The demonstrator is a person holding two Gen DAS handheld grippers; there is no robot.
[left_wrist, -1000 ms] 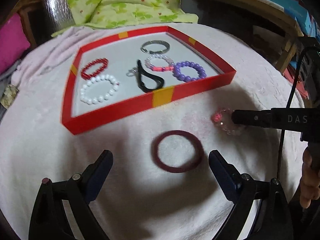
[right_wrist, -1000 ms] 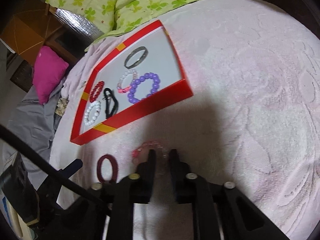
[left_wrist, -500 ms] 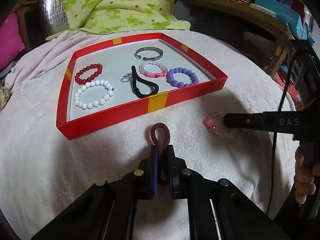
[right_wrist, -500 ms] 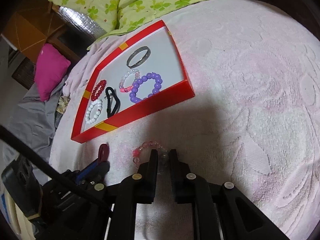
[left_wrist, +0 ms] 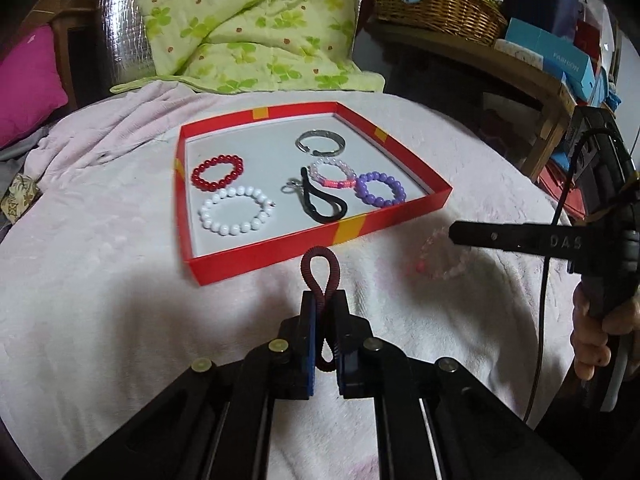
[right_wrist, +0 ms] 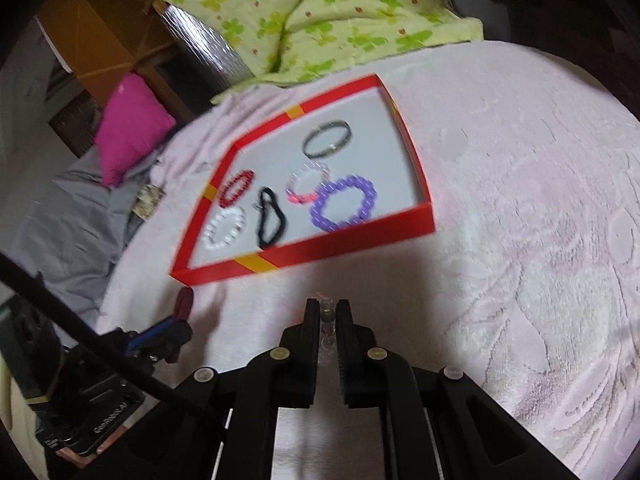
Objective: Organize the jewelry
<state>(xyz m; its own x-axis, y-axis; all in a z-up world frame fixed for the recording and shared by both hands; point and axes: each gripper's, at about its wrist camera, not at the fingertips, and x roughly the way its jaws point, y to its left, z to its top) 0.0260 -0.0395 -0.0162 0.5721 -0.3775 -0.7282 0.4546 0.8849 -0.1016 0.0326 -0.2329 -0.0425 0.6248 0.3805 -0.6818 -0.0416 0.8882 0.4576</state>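
Maroon coil band [left_wrist: 320,276] was pinched flat between the left gripper's [left_wrist: 324,300] jaws, squeezed into a long loop that poked out ahead of the fingertips, just short of the red tray's [left_wrist: 272,256] near wall! Over on the right, the right gripper [right_wrist: 327,308] was pressed together on a clear pink bracelet [left_wrist: 440,258], which hung blurred below its fingers, above the pink blanket [left_wrist: 100,300]. Inside the tray lay the red beads [left_wrist: 217,171], the white beads [left_wrist: 236,216], a black strap [left_wrist: 320,204], a silver bangle [left_wrist: 320,142], a pale pink bracelet [left_wrist: 333,174] and the purple beads [left_wrist: 380,189], that last pair touching. Behind the tray sat a green quilt [left_wrist: 248,32].
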